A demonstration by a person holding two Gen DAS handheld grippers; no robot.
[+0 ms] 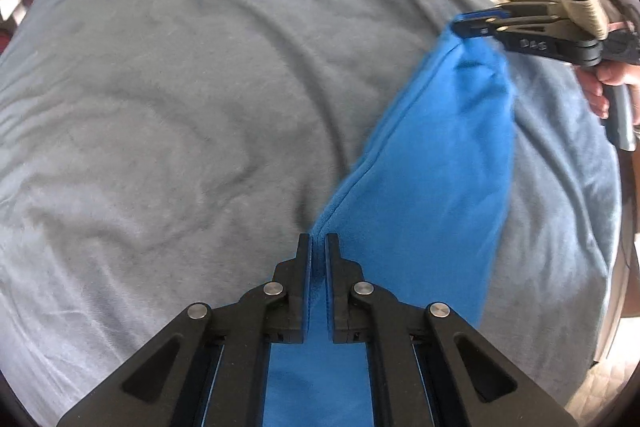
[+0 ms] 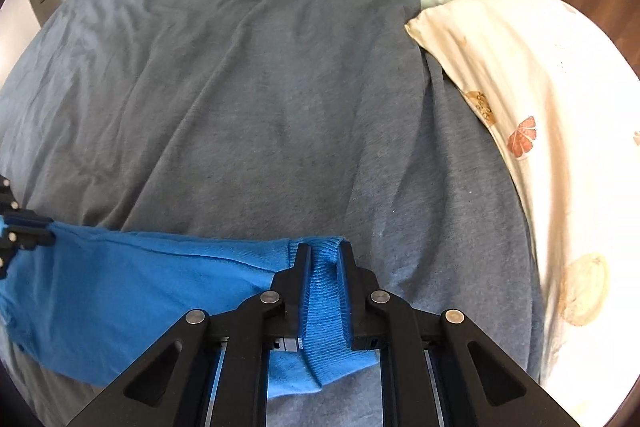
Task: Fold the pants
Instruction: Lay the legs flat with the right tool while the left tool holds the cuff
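The blue pants (image 1: 432, 163) are stretched in the air between the two tools, above the grey bed cover (image 1: 180, 87). In the left wrist view the left gripper (image 1: 319, 247) stands at 6 o'clock, its jaws pressed almost together on a seamed edge of the cloth, and the right gripper (image 1: 464, 25) is seen at 2 o'clock, pinching the far end. In the right wrist view this right gripper (image 2: 325, 255) holds a ribbed band of the pants (image 2: 132, 279), probably the waistband or a cuff, and the cloth runs toward 9 o'clock, where the left gripper (image 2: 16, 231) shows only partly. A cream pillow (image 2: 540, 131) with a printed pattern lies at 3 o'clock. The fabric seems soft, light and fleecy; it sags and does not keep any shape. The ribbed band and the seams are likely the best places to hold, because there the cloth is thicker and should slip less.
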